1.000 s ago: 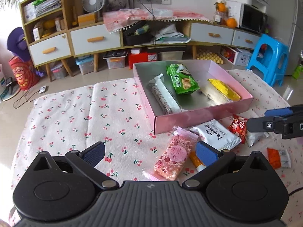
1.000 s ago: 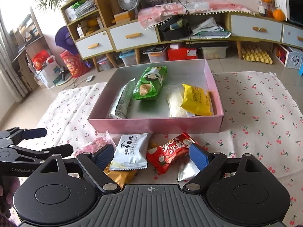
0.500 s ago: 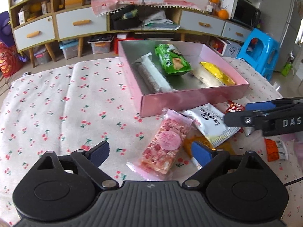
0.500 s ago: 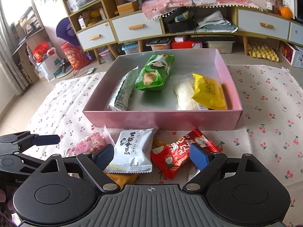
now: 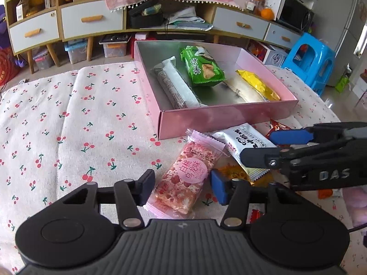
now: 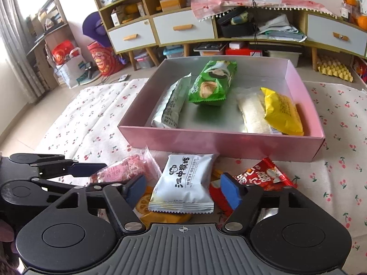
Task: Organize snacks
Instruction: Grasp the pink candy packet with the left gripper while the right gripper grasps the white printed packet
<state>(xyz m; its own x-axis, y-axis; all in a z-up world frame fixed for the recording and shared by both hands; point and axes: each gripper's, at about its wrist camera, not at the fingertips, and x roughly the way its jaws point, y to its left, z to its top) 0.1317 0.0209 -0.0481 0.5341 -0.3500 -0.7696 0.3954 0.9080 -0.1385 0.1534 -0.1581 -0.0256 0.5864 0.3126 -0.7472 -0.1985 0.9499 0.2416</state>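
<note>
Cherry-print cloth (image 5: 68, 114); translucent pink snack bar (image 5: 185, 178).

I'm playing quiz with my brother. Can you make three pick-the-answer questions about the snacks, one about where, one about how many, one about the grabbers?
1. Where is the white snack?
A. In the box
B. On the cloth before the box
C. On the stool

2. How many snacks lie in the box?
A. Two
B. Four
C. Six

3. How are the left gripper and pink snack?
A. Open around it
C. Far away
B. Lifting it

Answers: 1 B, it lies outside the pink wall. 2 B, silver, green, white, yellow. 3 A, a finger shows on each side.
</note>
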